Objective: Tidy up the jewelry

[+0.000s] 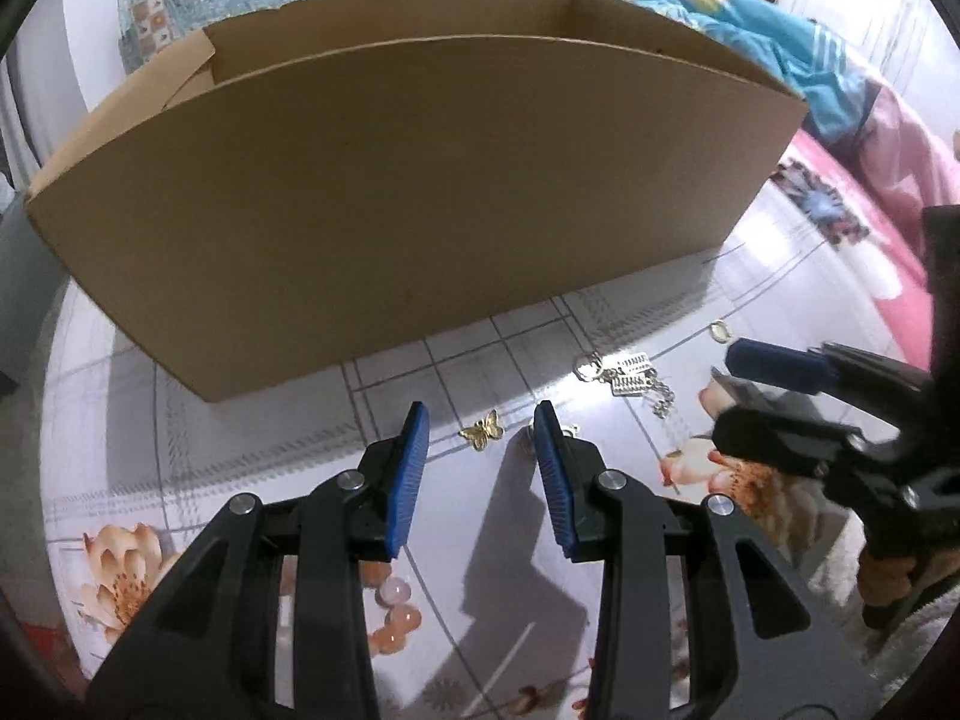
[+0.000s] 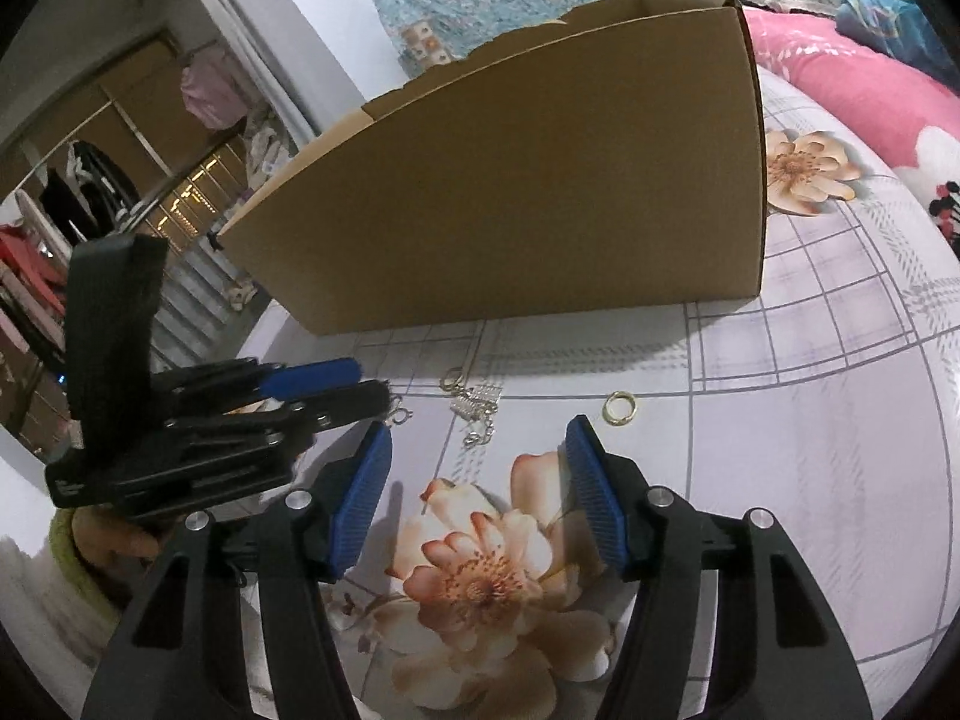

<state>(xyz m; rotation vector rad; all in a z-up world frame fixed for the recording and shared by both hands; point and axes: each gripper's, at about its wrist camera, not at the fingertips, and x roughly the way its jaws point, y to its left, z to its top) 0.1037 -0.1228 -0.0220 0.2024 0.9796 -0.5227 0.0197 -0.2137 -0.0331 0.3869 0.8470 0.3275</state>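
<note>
A small gold butterfly charm (image 1: 482,430) lies on the flowered cloth (image 2: 780,420), just past the tips of my left gripper (image 1: 480,414), which is open with nothing between its blue pads. To its right lies a tangle of silver chain and pendants (image 1: 624,375), with a gold ring (image 1: 722,331) beyond. In the right wrist view my right gripper (image 2: 480,429) is open just short of the silver chain (image 2: 477,405); the gold ring (image 2: 621,407) lies beyond its right finger. The left gripper (image 2: 372,379) shows at the left.
A large open cardboard box (image 1: 390,198) stands close behind the jewelry and fills the back of both views. Pink bedding (image 2: 852,90) and a blue cloth (image 1: 780,48) lie at the far right. A hand (image 2: 114,540) holds the left gripper.
</note>
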